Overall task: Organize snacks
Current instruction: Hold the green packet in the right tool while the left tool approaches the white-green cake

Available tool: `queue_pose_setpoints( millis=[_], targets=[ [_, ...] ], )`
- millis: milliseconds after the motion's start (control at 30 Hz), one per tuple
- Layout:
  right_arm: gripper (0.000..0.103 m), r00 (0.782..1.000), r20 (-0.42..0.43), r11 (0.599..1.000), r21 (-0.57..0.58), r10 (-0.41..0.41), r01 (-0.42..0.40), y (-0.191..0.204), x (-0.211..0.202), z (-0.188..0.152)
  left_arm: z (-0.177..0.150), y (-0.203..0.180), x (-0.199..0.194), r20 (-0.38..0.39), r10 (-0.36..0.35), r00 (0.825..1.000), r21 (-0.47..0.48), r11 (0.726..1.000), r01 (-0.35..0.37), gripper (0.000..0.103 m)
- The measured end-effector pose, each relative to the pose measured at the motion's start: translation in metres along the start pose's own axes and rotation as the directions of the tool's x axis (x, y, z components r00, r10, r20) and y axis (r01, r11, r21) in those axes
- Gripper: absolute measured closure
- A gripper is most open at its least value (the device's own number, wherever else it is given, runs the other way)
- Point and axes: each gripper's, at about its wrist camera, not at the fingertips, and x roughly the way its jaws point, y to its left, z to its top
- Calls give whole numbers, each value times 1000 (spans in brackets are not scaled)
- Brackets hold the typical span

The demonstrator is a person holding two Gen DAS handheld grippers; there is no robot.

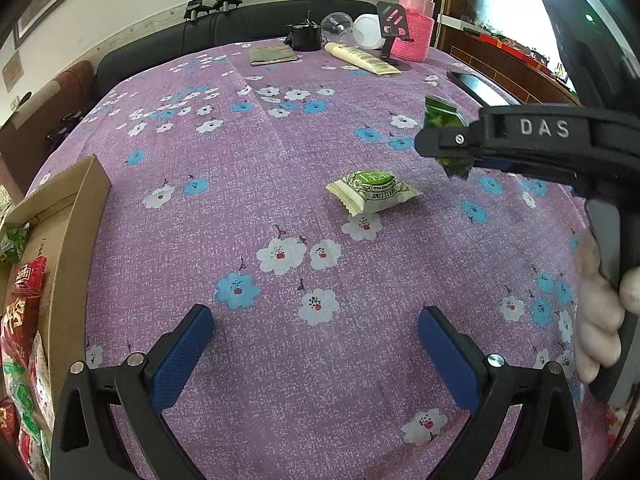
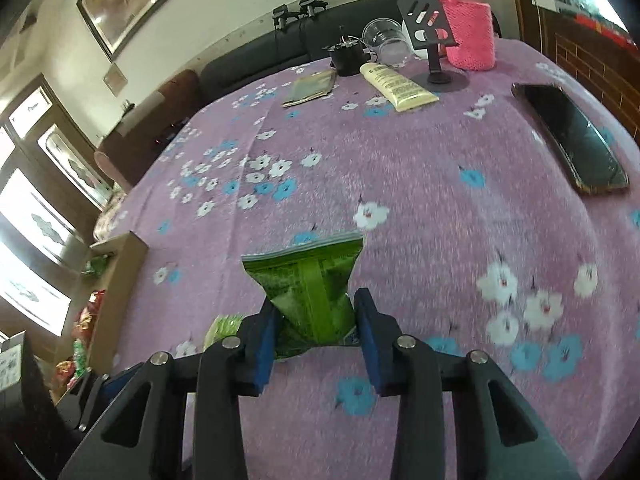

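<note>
My right gripper [image 2: 316, 336] is shut on a green snack packet [image 2: 310, 280], pinched between the blue pads and lifted above the purple flowered tablecloth [image 2: 420, 184]. From the left wrist view the same green packet [image 1: 442, 118] sticks out of the right gripper [image 1: 448, 148], held by a gloved hand [image 1: 600, 312]. A pale lime snack packet [image 1: 370, 192] lies on the cloth mid-table; its edge [image 2: 224, 326] shows beside my right fingers. My left gripper [image 1: 314, 348] stands open over bare cloth. A cardboard box [image 1: 70, 220] at the left holds several red and green snack packets [image 1: 20, 320].
At the table's far end stand a pink-sleeved flask [image 1: 416, 24], a black phone stand [image 1: 394, 28], a clear cup [image 1: 338, 26], a cream tube [image 1: 362, 58] and a folded cloth [image 1: 272, 55]. A black phone [image 2: 572, 140] lies right. A dark sofa [image 1: 168, 44] runs behind.
</note>
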Motion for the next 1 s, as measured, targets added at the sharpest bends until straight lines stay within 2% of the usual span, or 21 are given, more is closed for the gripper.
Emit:
queue_pose_setpoints(
  millis=[733,767,833,867,900,933,1000],
  targets=[
    [68,1000,16,999,35,19,-20,-11,-5,-3,1,2,-2,-1,1,1000,-7,1000,-1,0],
    [68,1000,19,999,36,21,-21,-12,-6,-2,2,3,-2,1,1,1000,-11,1000,-1,2],
    [68,999,24,999,39,25,-26,-13,-8,-2,3,6,-6,14,-21,1000,-26,999,21,13],
    [68,999,28,999,42,28,-30,-13,-9,-1,4,9,-10,21,-63,998,-35,997,63,24],
    [68,999,32,999,44,31,-32,-14,-11,-1,7,12,-13,27,-106,994,-46,993,107,28],
    [68,999,34,998,45,33,-34,-15,-12,-1,11,14,-18,43,-139,989,-49,989,141,28],
    [68,999,35,998,46,38,-40,-15,-12,0,19,13,-24,65,-136,989,-18,990,137,28]
  ],
)
